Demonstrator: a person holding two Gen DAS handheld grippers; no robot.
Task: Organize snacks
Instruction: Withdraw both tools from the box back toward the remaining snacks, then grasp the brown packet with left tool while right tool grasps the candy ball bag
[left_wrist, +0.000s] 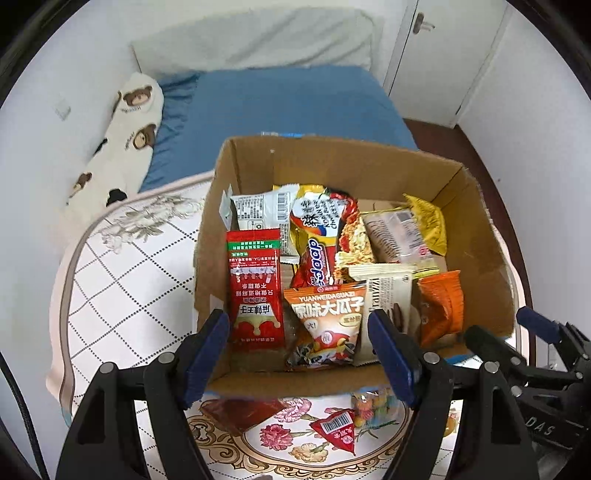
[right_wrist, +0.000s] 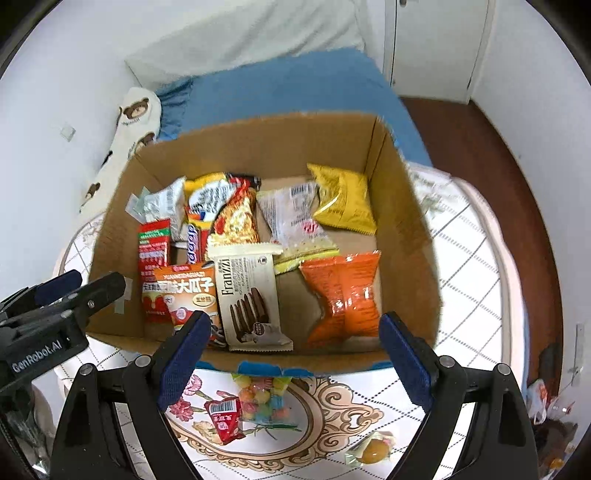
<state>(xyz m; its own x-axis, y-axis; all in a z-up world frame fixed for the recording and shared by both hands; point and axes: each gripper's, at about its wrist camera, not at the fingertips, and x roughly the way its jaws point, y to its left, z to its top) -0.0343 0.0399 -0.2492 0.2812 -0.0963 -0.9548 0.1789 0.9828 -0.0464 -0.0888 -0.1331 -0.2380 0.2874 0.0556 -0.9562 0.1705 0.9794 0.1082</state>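
On the left of the right wrist view, the left gripper (right_wrist: 74, 284) comes in from the side, its black body printed "GenRobot.AI"; its fingers stand apart, holding nothing. The cardboard box (right_wrist: 406, 229) sits open on a quilted cover with a floral medallion (right_wrist: 332, 402), and the snacks lie loose on its floor. At the box's left wall is a red sachet (left_wrist: 255, 291) with white Chinese writing. Just beside it, a sunflower-seed packet (left_wrist: 327, 321) reads "YUANWEIDAGUAZI" above large Chinese characters. Behind these lies a red and yellow noodle pack (left_wrist: 325, 236), its lettering upside down. Next comes the cream "Franzzi" biscuit pack (right_wrist: 251, 299) — chocolate-coated fingers pictured on its front. Further right are a clear-wrapped pastry (right_wrist: 295, 214), a yellow foil packet (right_wrist: 343, 199) in the far corner, and an orange packet (right_wrist: 343, 295) pinched at its middle.

Outside the box, on the cover just in front of its near wall, lie a small red triangular packet (right_wrist: 225, 421) with a barcode, a bag of coloured candies (right_wrist: 262, 398) and — further right — a single wrapped orange sweet (right_wrist: 373, 452).

The right gripper (right_wrist: 295, 354) hangs over the box's near edge, blue-padded fingers spread wide and empty.
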